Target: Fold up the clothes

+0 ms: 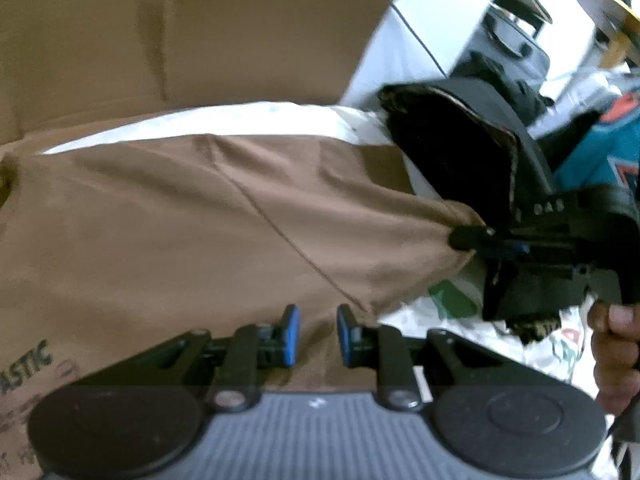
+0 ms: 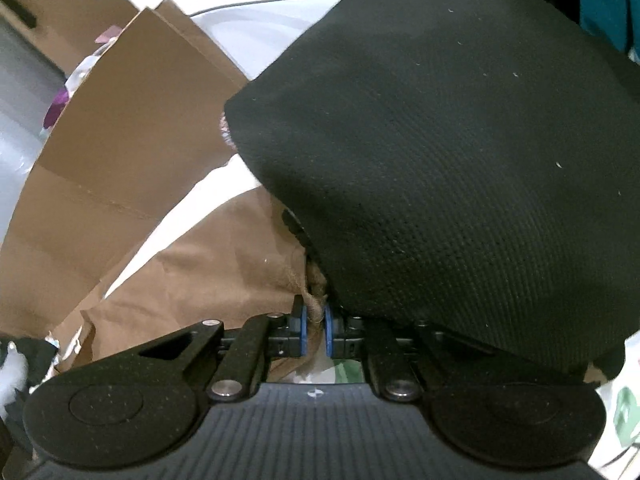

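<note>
Garment: brown cloth (image 1: 168,216) spread across middle of left wrist view, over cardboard and white sheet; one corner pulled out toward right of frame.
Right gripper: (image 2: 315,322) jaws pinched tight on a bunched fold of the brown cloth, blue pads pressing it from both sides, lower centre of right wrist view.
Left gripper: (image 1: 318,334) bottom centre of left wrist view, jaws part way apart; cloth edge runs into the gap, can't tell if the pads (image 1: 291,334) press on it.
In the way: black mesh fabric (image 2: 460,152) drapes over top of right gripper, fills upper right of right wrist view, hides what lies behind.
Hand: (image 1: 614,354) at right edge of left wrist view, wrapped round the right gripper's handle.
Cardboard: large flat box panel (image 1: 180,28) upper left.
White sheet: (image 1: 224,122) strip behind the cloth.
Teal item: (image 1: 600,152) far right, blurred.
Plastic bag: white with green print (image 1: 452,300) under the cloth corner.
Writing: "ASTIC" on cardboard (image 1: 30,364) lower left; "DAS" embossed on right gripper body; rest unreadable.
</note>
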Available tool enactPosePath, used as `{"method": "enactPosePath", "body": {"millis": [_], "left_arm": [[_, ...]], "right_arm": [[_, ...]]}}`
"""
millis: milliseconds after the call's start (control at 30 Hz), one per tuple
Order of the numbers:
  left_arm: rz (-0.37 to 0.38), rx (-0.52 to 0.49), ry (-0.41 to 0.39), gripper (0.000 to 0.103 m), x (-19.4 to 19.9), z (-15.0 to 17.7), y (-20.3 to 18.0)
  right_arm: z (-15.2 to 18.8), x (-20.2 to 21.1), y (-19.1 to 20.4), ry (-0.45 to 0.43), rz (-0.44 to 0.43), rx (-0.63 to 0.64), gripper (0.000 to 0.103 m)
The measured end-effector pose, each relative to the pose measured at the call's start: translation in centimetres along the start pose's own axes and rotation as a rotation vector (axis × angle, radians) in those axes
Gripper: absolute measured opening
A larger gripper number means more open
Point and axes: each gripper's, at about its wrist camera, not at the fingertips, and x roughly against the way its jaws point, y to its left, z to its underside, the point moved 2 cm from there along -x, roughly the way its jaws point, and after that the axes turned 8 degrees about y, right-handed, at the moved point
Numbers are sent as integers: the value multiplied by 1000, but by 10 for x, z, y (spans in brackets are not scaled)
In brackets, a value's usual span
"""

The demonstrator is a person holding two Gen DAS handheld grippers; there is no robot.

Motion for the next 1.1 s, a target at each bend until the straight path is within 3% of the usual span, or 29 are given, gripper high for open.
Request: {"method": "enactPosePath", "body": {"millis": [133, 233, 267, 400, 600, 700, 767, 1100], "left_arm": [[-9, -19, 44, 17, -17, 5, -3], [-13, -19, 49, 16, -20, 9, -2], [-15, -19, 51, 16, -21, 10, -2], [-20, -21, 51, 16, -22, 11, -2], [-23, -36, 43, 16, -21, 13, -3], [-26, -47, 39, 15, -21, 13, -4], [-18, -52, 38, 12, -22, 13, -5], [16, -79, 11, 6, -17, 10, -11]], "right_arm": [[-5, -7, 1, 51, -20, -26, 12], [1, -8, 1, 76, -20, -36, 38], [3, -10, 0, 86, -21, -42, 42], [11, -20, -8, 130, -23, -84, 43], [11, -24, -23, 110, -90, -186, 44], [10, -23, -28, 93, -117, -213, 42], [8, -19, -27, 80, -124, -188, 7], [-17, 19, 16, -41, -216, 34, 6]]}}
